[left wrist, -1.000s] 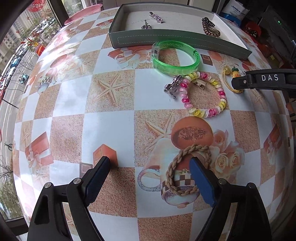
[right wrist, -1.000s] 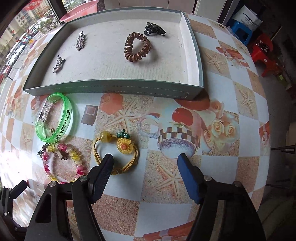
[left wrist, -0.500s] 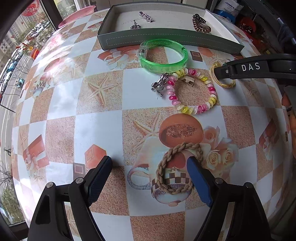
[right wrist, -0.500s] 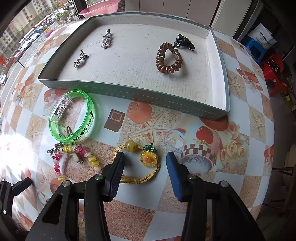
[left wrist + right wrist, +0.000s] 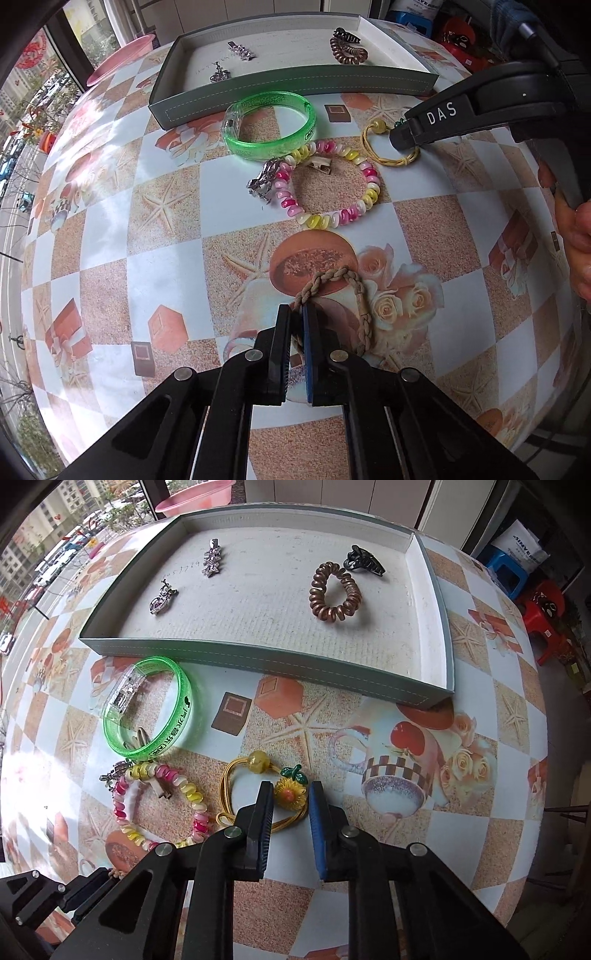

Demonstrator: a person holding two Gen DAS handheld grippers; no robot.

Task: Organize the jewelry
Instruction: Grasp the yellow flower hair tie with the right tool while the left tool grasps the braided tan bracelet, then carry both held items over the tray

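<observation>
1. The left gripper points down at the table with its jaws clamped together on the near edge of a tan braided loop; the rest of the loop lies on the patterned cloth over a printed cup and roses.

2. The right gripper stands over a yellow cord hair tie that carries a sunflower charm and a yellow bead. Its jaws are closing with the sunflower between them (a narrow gap shows on either side, so the pads are not yet pressing on it).

3. Just left of that tie lies a pink and yellow coil bracelet, with a small tan clip inside its ring and a silver brooch touching its outer edge.

4. A green translucent bangle lies between the coil bracelet and the tray, close to the tray's near wall.

5. Inside the grey-green tray rest a brown spiral hair tie, a black claw clip just beside it, and two silver clips (well apart from the brown tie, over on the left side).

6. A person's hand shows at the right edge of the left view, holding the right gripper's handle.
</observation>
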